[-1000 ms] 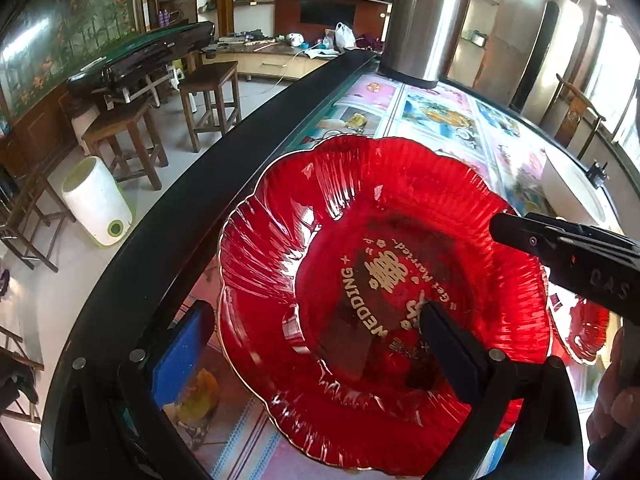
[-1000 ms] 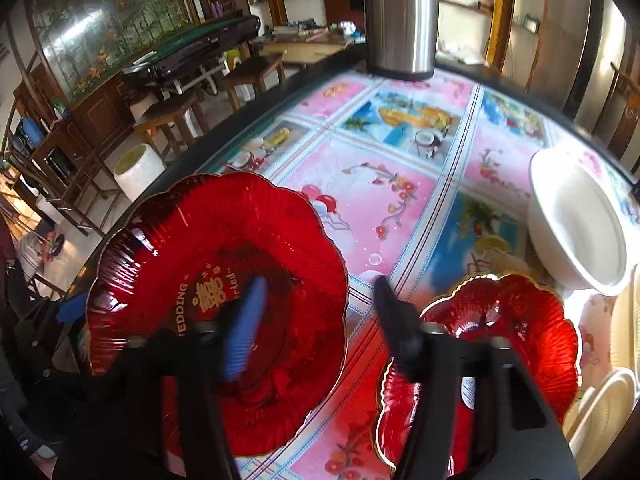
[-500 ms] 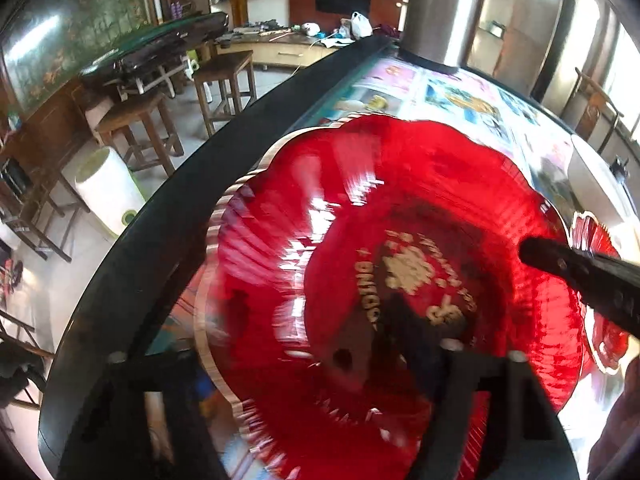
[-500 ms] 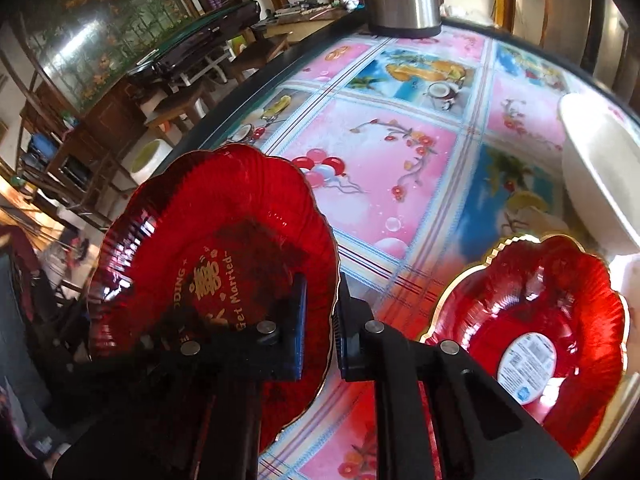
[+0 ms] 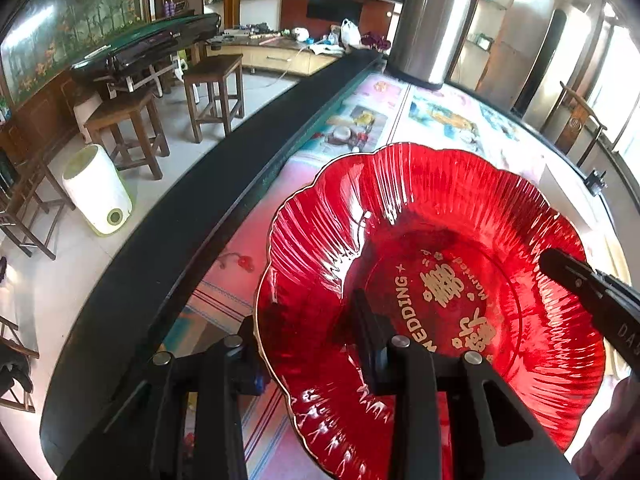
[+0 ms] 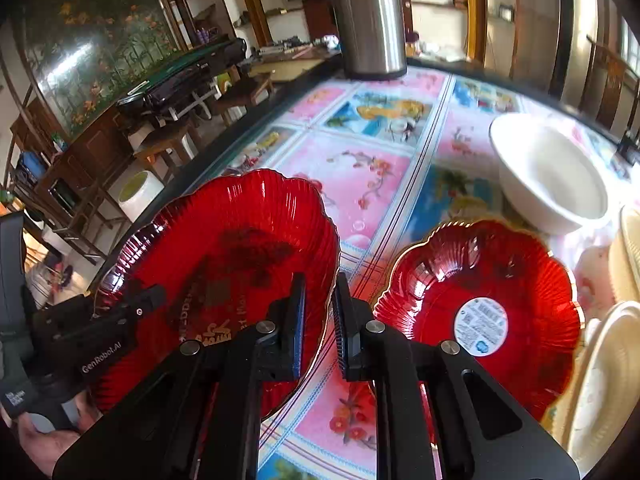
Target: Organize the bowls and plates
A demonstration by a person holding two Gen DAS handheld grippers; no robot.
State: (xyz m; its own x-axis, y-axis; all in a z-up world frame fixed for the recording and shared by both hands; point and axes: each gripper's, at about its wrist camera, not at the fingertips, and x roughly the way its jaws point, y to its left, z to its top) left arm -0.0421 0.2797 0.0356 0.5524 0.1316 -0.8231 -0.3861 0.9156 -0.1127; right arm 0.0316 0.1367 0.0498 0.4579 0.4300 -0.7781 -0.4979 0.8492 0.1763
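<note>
A large red scalloped plate (image 5: 460,220) with gold "WEDDING" lettering is held tilted over the flowered tablecloth. My left gripper (image 5: 304,312) has the plate's near-left rim between its jaws, one finger under the rim and one on the inner face, and the jaws are closing. The right wrist view shows this gripper (image 6: 136,308) on the large red plate's (image 6: 248,220) left side. My right gripper (image 6: 320,284) is shut on that plate's right rim. A smaller red plate (image 6: 480,272) with a round sticker lies to the right.
A white bowl (image 6: 552,176) stands behind the smaller red plate, and cream plates (image 6: 600,380) are stacked at the right edge. A steel kettle (image 6: 368,16) stands at the table's far end. The table's black edge (image 5: 200,240) runs along the left, with stools beyond.
Both grippers went from open to closed over the large red plate's rims, left and right. The plate has tilted and shifted slightly toward the smaller red plate.
</note>
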